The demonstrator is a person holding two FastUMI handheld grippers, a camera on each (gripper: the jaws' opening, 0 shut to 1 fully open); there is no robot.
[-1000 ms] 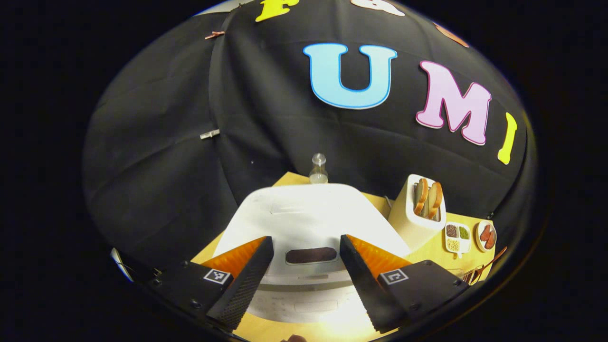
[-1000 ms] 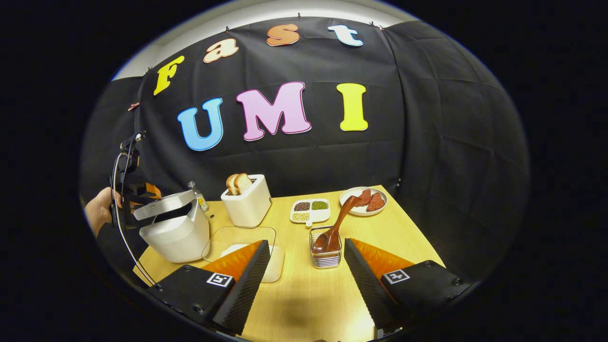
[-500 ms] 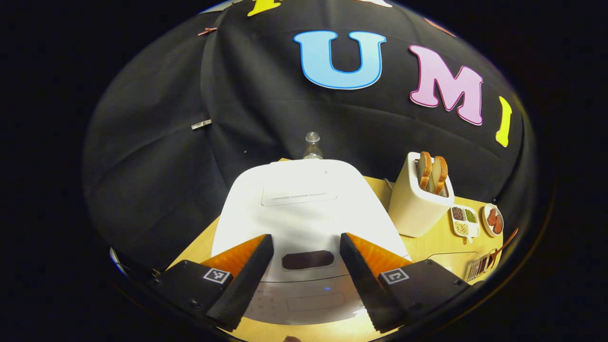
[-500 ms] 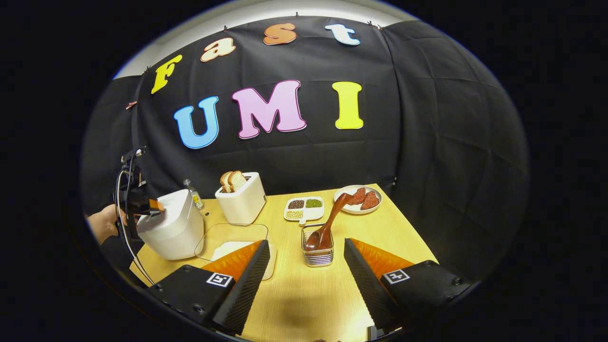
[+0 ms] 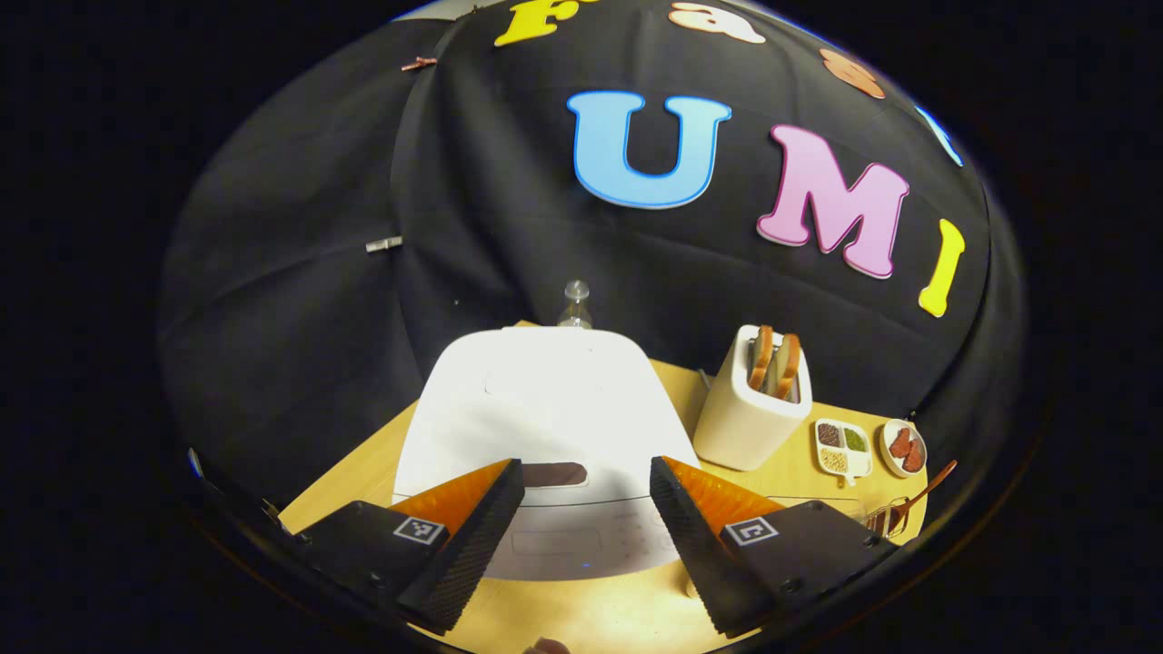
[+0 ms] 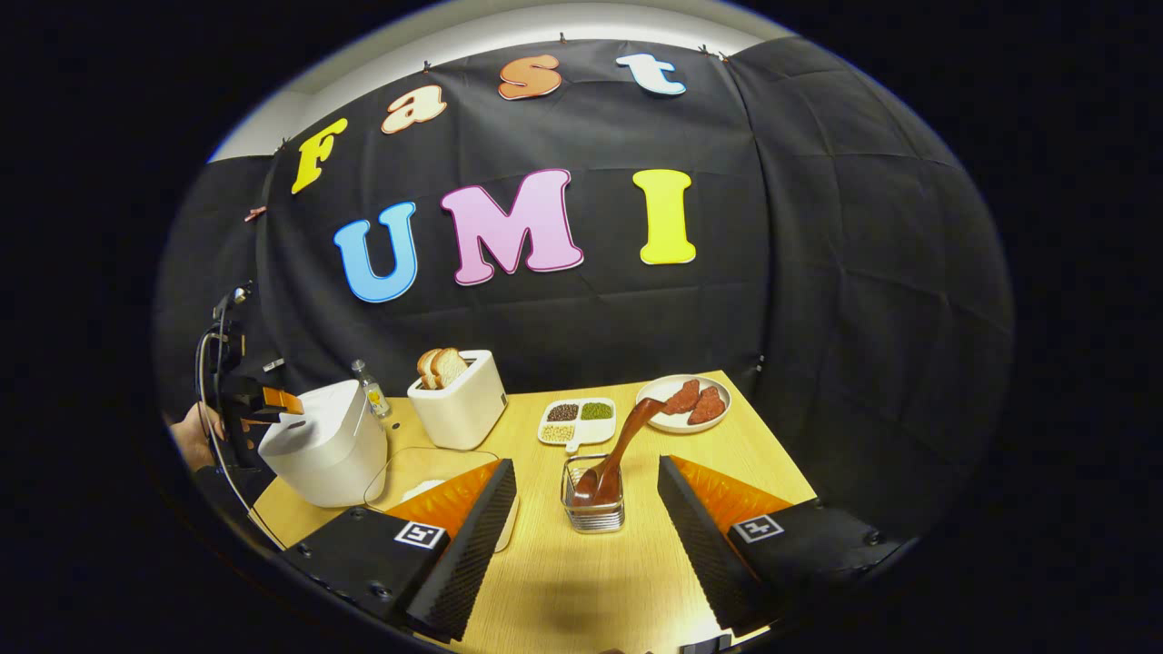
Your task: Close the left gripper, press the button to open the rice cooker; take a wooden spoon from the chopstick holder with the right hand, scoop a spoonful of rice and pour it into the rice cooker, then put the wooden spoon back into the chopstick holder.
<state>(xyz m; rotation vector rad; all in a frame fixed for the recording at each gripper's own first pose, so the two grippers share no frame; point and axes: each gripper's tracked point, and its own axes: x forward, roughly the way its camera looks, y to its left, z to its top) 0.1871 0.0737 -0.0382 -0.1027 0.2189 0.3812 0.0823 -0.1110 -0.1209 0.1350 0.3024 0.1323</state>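
The white rice cooker [image 5: 536,400] stands with its lid down, just ahead of my left gripper [image 5: 586,468]. That gripper is open, and the dark lid button [image 5: 554,473] lies between its fingertips, nearer the left one. In the right gripper view the cooker [image 6: 323,445] sits at the table's left end, with the left gripper [image 6: 263,400] and a hand at its far side. My right gripper [image 6: 583,463] is open and empty above the table. Straight ahead of it, the wooden spoon [image 6: 627,436] leans in the clear chopstick holder [image 6: 593,495]. The glass rice container [image 6: 427,468] is partly hidden behind a finger.
A white toaster [image 6: 459,404] with bread slices stands behind the rice container. A divided dish of grains [image 6: 577,420] and a plate of red slices [image 6: 686,404] lie at the back right. A small bottle [image 6: 368,386] stands behind the cooker. The table's front edge runs under both grippers.
The cooker's lid was raised a second ago and is now down. My left gripper has backed off from the lid a little. The right gripper has drawn slightly back from the holder.
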